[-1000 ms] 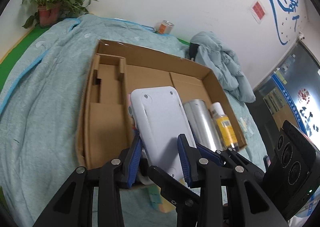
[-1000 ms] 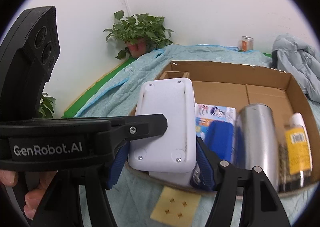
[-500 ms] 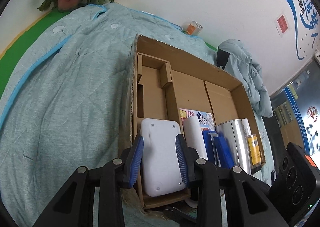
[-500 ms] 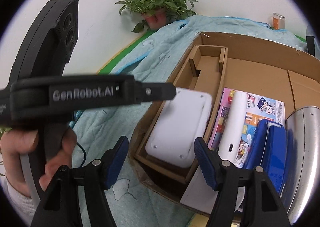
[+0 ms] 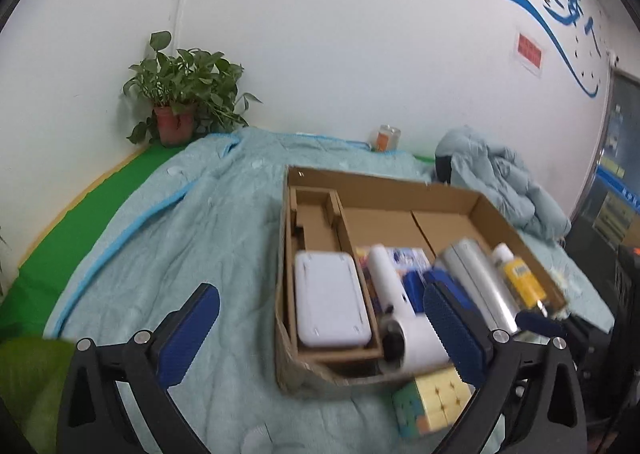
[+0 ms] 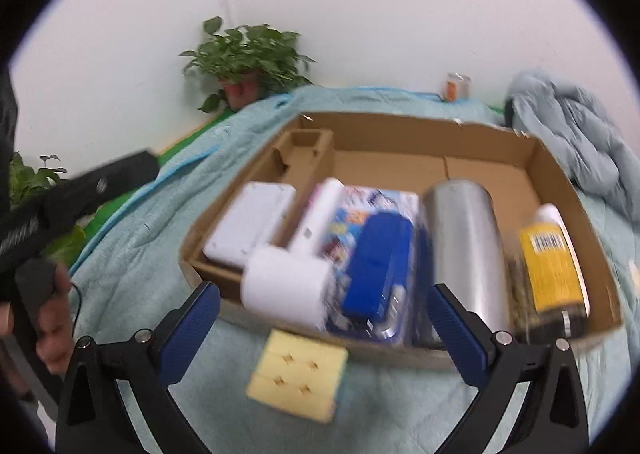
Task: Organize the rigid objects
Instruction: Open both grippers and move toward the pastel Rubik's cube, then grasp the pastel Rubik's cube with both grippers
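Observation:
A cardboard box [image 5: 400, 183] [image 6: 404, 125] lies on the teal blanket. A white flat device [image 5: 330, 300] [image 6: 250, 223] rests in its left compartment. Beside it lie a white handheld device [image 5: 400, 314] [image 6: 300, 266], a blue stapler [image 6: 380, 266], a steel tumbler [image 5: 478, 280] [image 6: 460, 246] and a yellow bottle [image 5: 520, 280] [image 6: 554, 266]. A pastel puzzle cube [image 5: 430, 404] [image 6: 298, 374] lies on the blanket in front of the box. My left gripper [image 5: 320, 338] is open and empty above the box's near-left corner. My right gripper [image 6: 322, 334] is open and empty above the cube.
A potted plant [image 5: 180, 109] [image 6: 244, 65] stands in the back corner. A small can [image 5: 386, 137] [image 6: 456, 87] stands by the wall. A bundled grey-blue jacket [image 5: 500, 177] [image 6: 576, 141] lies at the right. Green flooring [image 5: 80, 221] borders the blanket on the left.
My left gripper let go of the white flat device in the left compartment, opened wide and pulled back. My right gripper also drew back, bringing the cube into view.

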Available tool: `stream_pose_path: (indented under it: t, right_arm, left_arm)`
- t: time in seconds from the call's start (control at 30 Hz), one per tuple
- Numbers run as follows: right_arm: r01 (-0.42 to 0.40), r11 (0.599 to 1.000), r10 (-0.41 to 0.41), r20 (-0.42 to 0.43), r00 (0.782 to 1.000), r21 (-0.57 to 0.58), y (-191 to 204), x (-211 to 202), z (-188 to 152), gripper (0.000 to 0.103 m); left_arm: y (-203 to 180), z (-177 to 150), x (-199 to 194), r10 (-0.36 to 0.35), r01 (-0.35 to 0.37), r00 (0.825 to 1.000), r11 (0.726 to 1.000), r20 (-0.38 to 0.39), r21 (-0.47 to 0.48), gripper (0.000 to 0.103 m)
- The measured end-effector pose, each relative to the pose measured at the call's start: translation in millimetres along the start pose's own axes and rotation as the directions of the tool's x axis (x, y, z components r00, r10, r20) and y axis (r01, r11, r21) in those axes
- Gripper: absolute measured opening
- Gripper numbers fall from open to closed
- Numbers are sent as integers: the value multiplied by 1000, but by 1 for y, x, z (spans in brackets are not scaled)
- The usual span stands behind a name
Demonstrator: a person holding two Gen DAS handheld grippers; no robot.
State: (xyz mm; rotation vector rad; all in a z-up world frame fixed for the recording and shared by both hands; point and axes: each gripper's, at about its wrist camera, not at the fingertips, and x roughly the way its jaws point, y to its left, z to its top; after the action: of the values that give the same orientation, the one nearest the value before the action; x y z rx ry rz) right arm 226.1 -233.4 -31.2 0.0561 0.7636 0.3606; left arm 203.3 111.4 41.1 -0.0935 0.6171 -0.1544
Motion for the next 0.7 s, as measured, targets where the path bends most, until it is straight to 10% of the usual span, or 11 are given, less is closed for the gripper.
stream_pose_path:
  t: [0.5,0.7]
  right_arm:
    - [38,998,-38,-12,999,-41,-15,-24,-30,103]
    - [-58,997,55,-68,996,-41,-21,-15,-38,103]
  left_arm:
    - [-70,-53,-11,-113,114,988,994,-110,1,102]
    - [-51,-58,23,-252,213,939,960,-233,-182,102]
